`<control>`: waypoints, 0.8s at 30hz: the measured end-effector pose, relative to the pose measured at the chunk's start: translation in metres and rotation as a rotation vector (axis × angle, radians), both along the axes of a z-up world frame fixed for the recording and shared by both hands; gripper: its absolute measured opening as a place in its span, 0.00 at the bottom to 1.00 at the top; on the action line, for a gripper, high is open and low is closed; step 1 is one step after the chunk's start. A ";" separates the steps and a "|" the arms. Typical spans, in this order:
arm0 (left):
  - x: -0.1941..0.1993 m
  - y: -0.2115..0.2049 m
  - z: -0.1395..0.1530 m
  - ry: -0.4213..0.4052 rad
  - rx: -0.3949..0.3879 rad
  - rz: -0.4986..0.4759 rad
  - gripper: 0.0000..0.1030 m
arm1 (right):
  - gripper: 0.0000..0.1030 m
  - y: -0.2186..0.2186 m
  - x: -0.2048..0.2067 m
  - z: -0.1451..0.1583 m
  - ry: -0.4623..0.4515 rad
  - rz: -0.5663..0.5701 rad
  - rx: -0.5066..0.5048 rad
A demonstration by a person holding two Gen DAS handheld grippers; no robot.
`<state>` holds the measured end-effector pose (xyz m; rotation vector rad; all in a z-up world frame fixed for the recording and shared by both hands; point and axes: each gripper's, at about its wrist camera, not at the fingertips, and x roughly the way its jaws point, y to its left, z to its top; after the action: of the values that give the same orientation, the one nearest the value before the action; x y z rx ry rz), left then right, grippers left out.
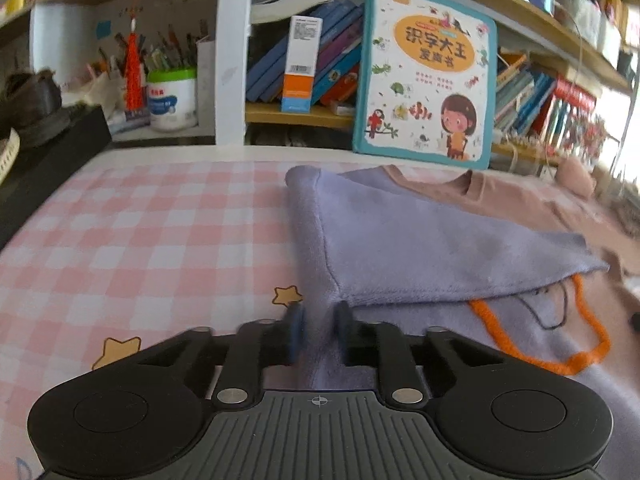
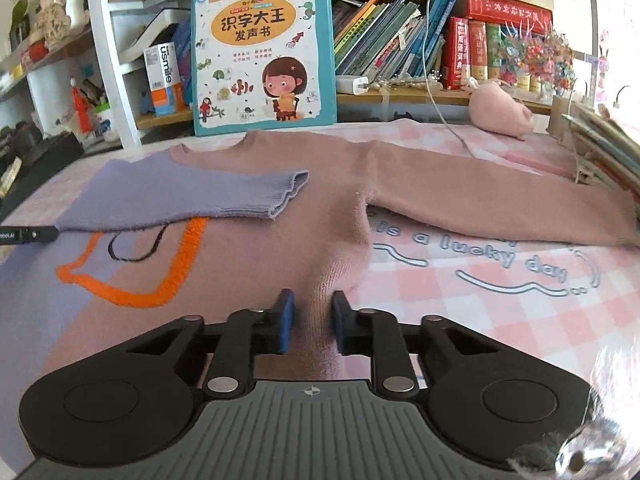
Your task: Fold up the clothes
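A sweater, dusty pink [image 2: 320,208] with a lilac half [image 1: 400,240] and an orange yarn outline [image 2: 168,276], lies flat on a pink checked cloth. Its lilac sleeve [image 2: 192,196] is folded across the chest; the pink sleeve [image 2: 500,204] stretches out to the right. My left gripper [image 1: 319,320] is shut on the lilac side edge of the sweater. My right gripper [image 2: 309,312] has a fold of the pink side edge between its narrowly spaced fingers. The left gripper's tip also shows in the right wrist view [image 2: 28,235].
A large picture book [image 2: 262,50] leans on the shelf behind the sweater. A pink plush toy [image 2: 500,114] and a white cable [image 2: 440,80] lie at the back right. Stacked books [image 2: 600,140] sit at the right edge. A black box [image 1: 52,152] stands left.
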<state>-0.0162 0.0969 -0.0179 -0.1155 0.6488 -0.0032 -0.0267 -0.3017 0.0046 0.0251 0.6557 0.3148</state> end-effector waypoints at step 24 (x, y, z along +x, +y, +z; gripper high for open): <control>-0.011 0.056 0.002 -0.024 0.012 0.072 0.14 | 0.13 0.076 0.006 -0.002 -0.024 0.097 -0.034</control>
<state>-0.0269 0.1533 -0.0160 -0.1271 0.6205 0.0685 -0.0206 -0.2261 0.0029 -0.0432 0.6395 0.3966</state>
